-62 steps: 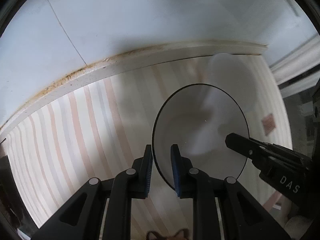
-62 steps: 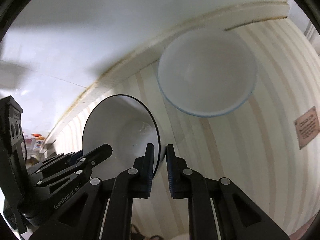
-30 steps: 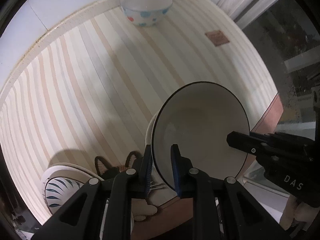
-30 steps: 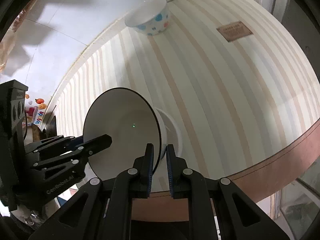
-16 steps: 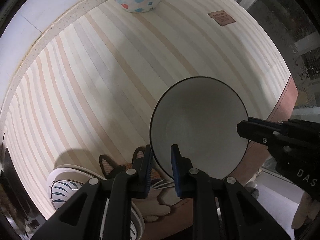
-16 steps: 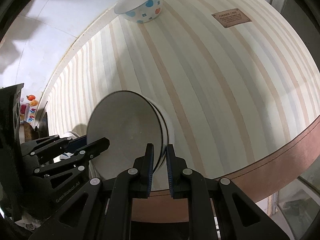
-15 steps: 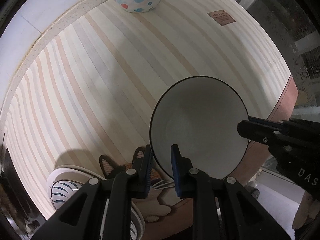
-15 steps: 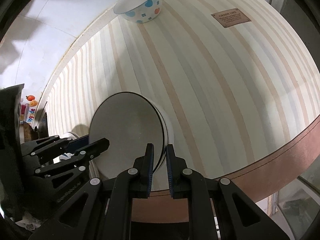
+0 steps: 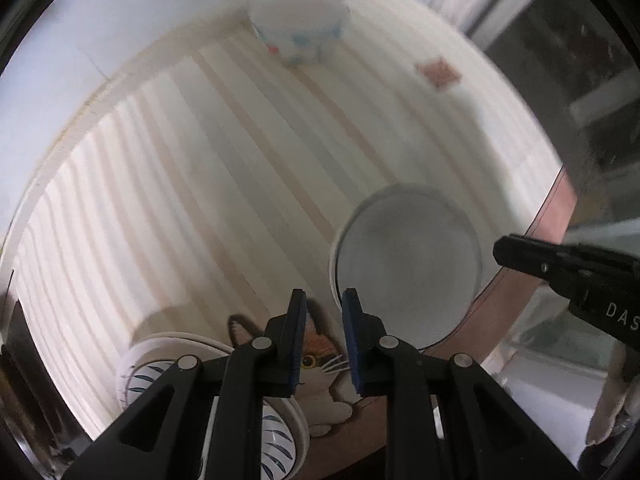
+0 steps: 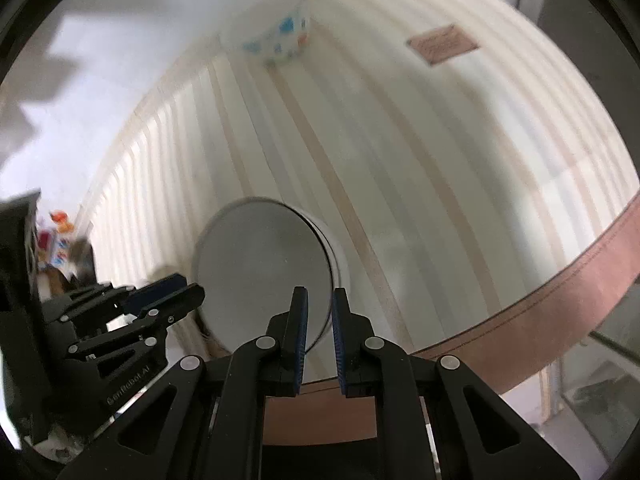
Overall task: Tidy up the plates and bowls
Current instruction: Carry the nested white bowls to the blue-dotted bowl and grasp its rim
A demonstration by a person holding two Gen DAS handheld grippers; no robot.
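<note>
A white bowl with a dark rim (image 9: 408, 268) sits nested on another white bowl near the table's front edge; it also shows in the right wrist view (image 10: 262, 272). My left gripper (image 9: 323, 332) is slightly open and empty, just left of the bowl. My right gripper (image 10: 319, 330) is slightly open and empty at the bowl's right rim. A white bowl with coloured dots (image 9: 298, 30) stands at the far wall, also in the right wrist view (image 10: 272, 38). Both views are motion-blurred.
A stack of plates with blue leaf marks (image 9: 172, 368) lies at the front left beside a cat-shaped mat (image 9: 320, 360). A striped cloth (image 9: 220, 160) covers the table. A small brown label (image 10: 442, 44) lies at the far right. The brown table edge (image 10: 520, 316) runs along the front.
Both grippers have let go of the dark-rimmed bowl, which now rests on the other white bowl. Both have pulled back and up from it.
</note>
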